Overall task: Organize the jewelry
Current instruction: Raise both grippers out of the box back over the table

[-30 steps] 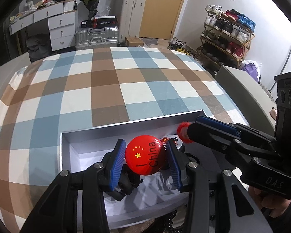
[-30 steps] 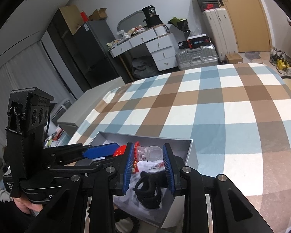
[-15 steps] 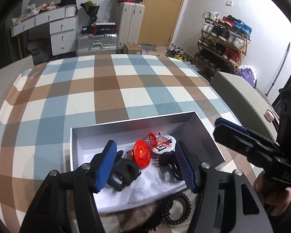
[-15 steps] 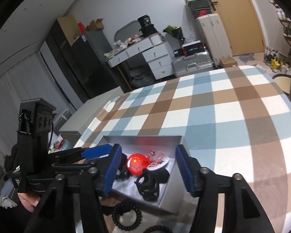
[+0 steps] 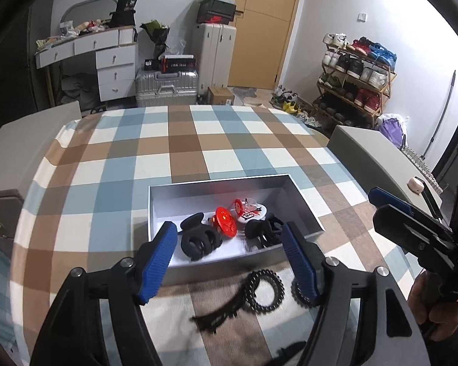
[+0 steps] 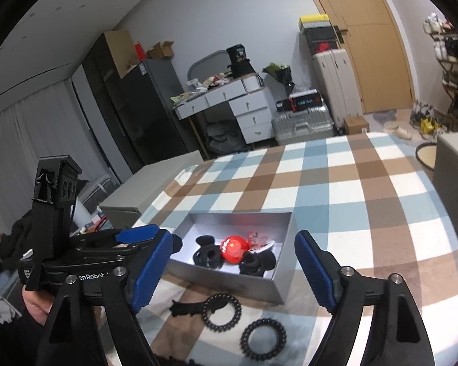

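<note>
Partly blurred, black spiral hair ties [image 5: 264, 289] lie before the grey box [image 5: 305, 204]; both hand-held grippers, left [image 5: 235, 262] and right [image 6: 232, 271], hover wide, holding nothing.

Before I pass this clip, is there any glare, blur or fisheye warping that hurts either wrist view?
Left wrist view: the black hair ties are smeared by motion blur; the red badge is crisp; black vignette fills the corners. Right wrist view: the red badge is blown out, its print unreadable; the hair ties are sharp. In both views the checked tablecloth bows towards the edges.
</note>
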`<state>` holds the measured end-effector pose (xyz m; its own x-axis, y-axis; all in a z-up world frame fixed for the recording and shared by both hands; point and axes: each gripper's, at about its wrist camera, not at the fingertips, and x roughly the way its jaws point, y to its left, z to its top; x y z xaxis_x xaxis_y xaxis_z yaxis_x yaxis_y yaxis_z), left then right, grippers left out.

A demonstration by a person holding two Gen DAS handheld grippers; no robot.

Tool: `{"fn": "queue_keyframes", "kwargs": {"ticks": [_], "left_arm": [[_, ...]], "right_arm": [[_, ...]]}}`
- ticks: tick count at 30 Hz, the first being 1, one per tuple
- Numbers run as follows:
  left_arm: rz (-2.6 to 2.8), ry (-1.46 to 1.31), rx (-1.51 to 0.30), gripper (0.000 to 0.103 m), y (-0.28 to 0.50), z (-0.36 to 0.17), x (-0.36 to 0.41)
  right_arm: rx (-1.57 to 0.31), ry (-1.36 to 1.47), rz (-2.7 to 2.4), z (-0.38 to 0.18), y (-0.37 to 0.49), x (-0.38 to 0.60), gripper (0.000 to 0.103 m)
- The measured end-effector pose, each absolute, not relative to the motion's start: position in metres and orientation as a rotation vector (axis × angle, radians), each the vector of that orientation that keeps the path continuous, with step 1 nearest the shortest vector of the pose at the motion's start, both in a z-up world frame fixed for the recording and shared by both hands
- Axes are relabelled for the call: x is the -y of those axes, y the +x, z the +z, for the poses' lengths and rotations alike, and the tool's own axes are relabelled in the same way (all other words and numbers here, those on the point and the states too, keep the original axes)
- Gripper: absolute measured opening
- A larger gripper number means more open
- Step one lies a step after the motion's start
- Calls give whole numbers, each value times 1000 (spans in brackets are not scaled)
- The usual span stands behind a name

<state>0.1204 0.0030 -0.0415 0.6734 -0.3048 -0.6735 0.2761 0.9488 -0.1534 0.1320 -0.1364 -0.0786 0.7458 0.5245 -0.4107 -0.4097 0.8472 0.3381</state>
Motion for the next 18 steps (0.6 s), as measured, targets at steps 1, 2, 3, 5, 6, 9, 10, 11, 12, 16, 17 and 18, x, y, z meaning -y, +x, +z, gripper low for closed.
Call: {"fn": "queue_keyframes", "kwargs": {"ticks": [1,2,3,5,6,9,10,11,12,16,17,18], "left_arm": [[-326,-39,-761,67,118,-41,-3],[-322,-37,-757,67,115,-40,-3],[-317,-33,-753,68,111,-39,-2],[-311,-25,-747,68,105,-37,-1],[-306,-22,-742,69,101,-37,-1],[-288,-10,-723,78,90,-34,-1],[-287,-9,-714,80,86,-34,-3],[-290,-9,-707,80,82,-33,-3],[-292,-8,-700,81,79,-33,-4],[-274,-13,-710,82,71,-36,-10],[-276,-19,-719,82,70,-37,-11],[-288,-30,-725,82,69,-39,-13]], "right_arm": [[-512,231,516,-77,128,136,85],[-508,231,516,-76,124,136,88],[-504,230,517,-74,120,135,89],[-496,225,518,-72,112,135,93],[-494,222,519,-71,109,135,93],[-485,209,516,-68,99,134,96],[-481,205,516,-67,95,134,96],[-478,202,516,-65,92,134,98],[-473,198,514,-64,87,135,99],[-467,188,506,-64,76,134,103],[-473,185,505,-66,74,134,103],[-480,181,501,-67,73,133,103]]}}
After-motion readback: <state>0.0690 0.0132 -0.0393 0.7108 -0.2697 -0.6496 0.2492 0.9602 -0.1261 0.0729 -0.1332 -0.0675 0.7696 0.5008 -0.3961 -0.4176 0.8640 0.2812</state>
